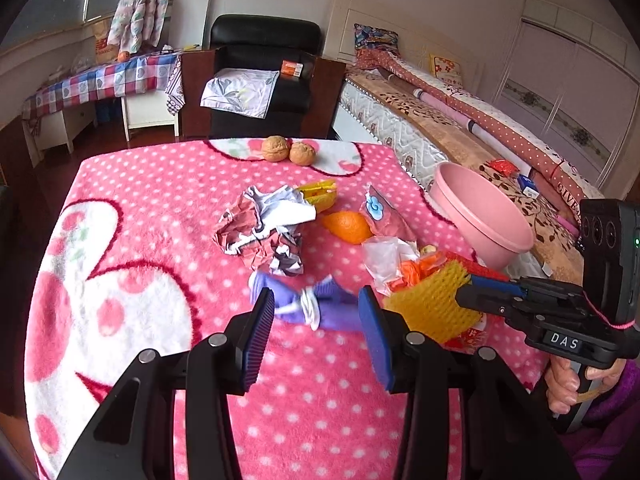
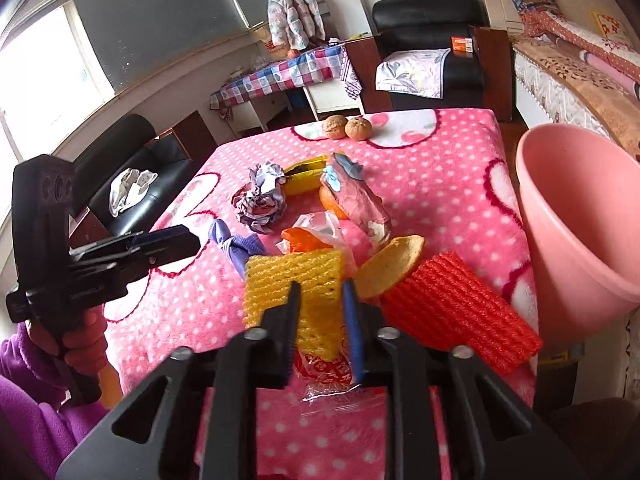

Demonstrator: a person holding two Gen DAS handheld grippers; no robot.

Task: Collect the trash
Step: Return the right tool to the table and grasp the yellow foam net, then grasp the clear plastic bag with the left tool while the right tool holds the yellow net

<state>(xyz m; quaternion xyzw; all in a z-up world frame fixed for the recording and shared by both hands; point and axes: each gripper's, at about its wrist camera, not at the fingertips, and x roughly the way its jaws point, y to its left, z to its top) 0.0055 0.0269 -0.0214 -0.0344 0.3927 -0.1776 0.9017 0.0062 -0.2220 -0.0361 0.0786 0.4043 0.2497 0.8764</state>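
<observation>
Trash lies on a pink dotted tablecloth (image 1: 160, 248). My left gripper (image 1: 316, 304) is open, its jaws on either side of a purple wrapper (image 1: 320, 304), also in the right wrist view (image 2: 236, 246). My right gripper (image 2: 320, 292) is shut on a yellow foam net (image 2: 296, 284), seen in the left wrist view too (image 1: 428, 304). A red foam net (image 2: 460, 312), an orange peel (image 2: 392, 264), crumpled paper (image 1: 264, 232), clear plastic (image 1: 384, 256) and a pink packet (image 1: 384, 220) lie nearby. A pink bin (image 2: 580, 220) stands at the table's right edge.
An orange (image 1: 348, 226), a yellow box (image 1: 320, 194) and two walnuts (image 1: 288, 150) sit on the table. A red printed plastic bag (image 2: 324, 372) lies under the right gripper. A black armchair (image 1: 260, 76) and a bed (image 1: 480, 120) stand beyond the table.
</observation>
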